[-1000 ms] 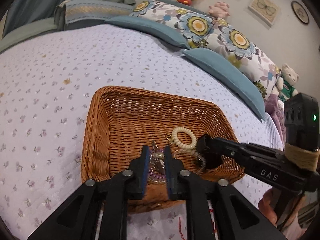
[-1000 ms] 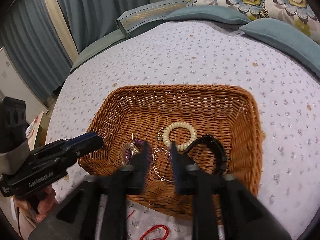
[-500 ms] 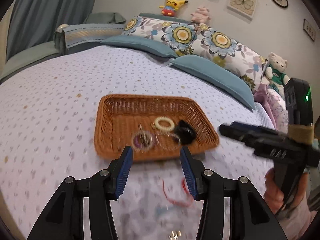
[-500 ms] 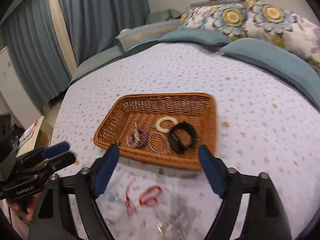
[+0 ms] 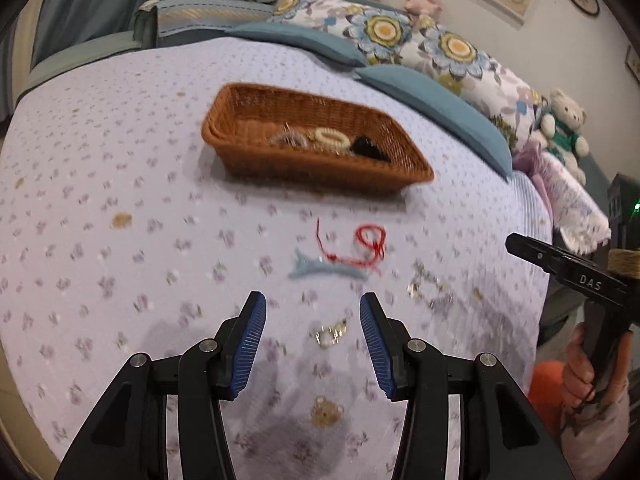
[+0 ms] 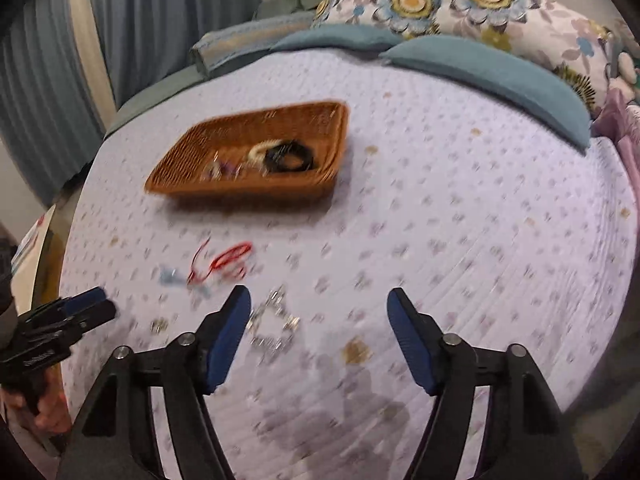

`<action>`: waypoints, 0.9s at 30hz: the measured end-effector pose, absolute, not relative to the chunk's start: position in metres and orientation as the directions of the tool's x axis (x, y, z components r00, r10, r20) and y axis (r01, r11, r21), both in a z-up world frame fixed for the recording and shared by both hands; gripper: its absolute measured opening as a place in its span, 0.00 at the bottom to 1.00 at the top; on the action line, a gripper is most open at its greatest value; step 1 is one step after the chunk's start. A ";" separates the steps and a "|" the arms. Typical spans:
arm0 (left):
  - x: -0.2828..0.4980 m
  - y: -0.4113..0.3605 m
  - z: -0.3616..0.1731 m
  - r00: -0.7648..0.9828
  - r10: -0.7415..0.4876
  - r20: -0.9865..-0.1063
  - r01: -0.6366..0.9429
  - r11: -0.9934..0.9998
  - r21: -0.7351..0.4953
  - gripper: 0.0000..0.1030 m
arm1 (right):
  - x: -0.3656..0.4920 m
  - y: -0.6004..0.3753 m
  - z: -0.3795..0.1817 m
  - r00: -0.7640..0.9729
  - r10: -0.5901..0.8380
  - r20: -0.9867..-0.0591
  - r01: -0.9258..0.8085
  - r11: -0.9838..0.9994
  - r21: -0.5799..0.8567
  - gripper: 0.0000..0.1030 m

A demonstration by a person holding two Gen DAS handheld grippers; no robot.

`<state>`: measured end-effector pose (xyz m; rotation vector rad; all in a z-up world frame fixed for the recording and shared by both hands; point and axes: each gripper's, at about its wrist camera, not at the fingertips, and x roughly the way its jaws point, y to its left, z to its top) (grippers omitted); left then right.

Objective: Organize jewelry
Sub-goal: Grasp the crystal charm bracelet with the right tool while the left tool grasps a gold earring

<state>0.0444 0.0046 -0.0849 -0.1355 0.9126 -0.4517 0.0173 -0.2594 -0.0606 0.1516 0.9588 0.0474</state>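
Note:
A brown wicker basket sits on the bed, holding a cream coil bracelet, a black hair tie and some blurred beads. Between the basket and my grippers lie a red string, a light blue hair clip and a silver chain. My left gripper is open and empty, with a small silver piece on the sheet under its gap. On my right gripper the wide jaws are closing on nothing, and the chain lies by its left finger.
The bedspread is lilac with small flowers. Blue and flowered pillows line the far side, with a plush bear at the right. Grey-blue curtains hang behind. The bed's edge drops off at the right.
Both grippers have drawn back from inside the basket toward the near part of the bed. Their jaws have opened, and the bracelets and hair tie stay in the basket.

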 end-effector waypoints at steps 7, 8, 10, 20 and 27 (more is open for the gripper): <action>0.044 -0.004 -0.104 0.491 -0.409 -0.769 0.354 0.900 -0.253 0.49 | 0.010 -0.232 -0.088 0.522 0.098 -0.847 -0.020 0.995 0.103 0.70; 0.044 -0.007 -0.106 0.485 -0.415 -0.770 0.365 0.896 -0.253 0.49 | 0.011 -0.231 -0.093 0.512 0.099 -0.853 -0.023 0.995 0.102 0.70; 0.043 -0.012 -0.108 0.477 -0.416 -0.774 0.384 0.891 -0.242 0.49 | 0.012 -0.230 -0.102 0.492 0.106 -0.864 -0.027 0.994 0.106 0.70; 0.049 -0.037 -0.121 0.458 -0.390 -0.799 0.431 0.883 -0.184 0.49 | 0.017 -0.215 -0.121 0.445 0.123 -0.887 -0.074 0.992 0.101 0.70; 0.051 -0.046 -0.128 0.467 -0.361 -0.807 0.435 0.889 -0.146 0.44 | 0.024 -0.214 -0.130 0.423 0.137 -0.896 -0.062 0.991 0.122 0.70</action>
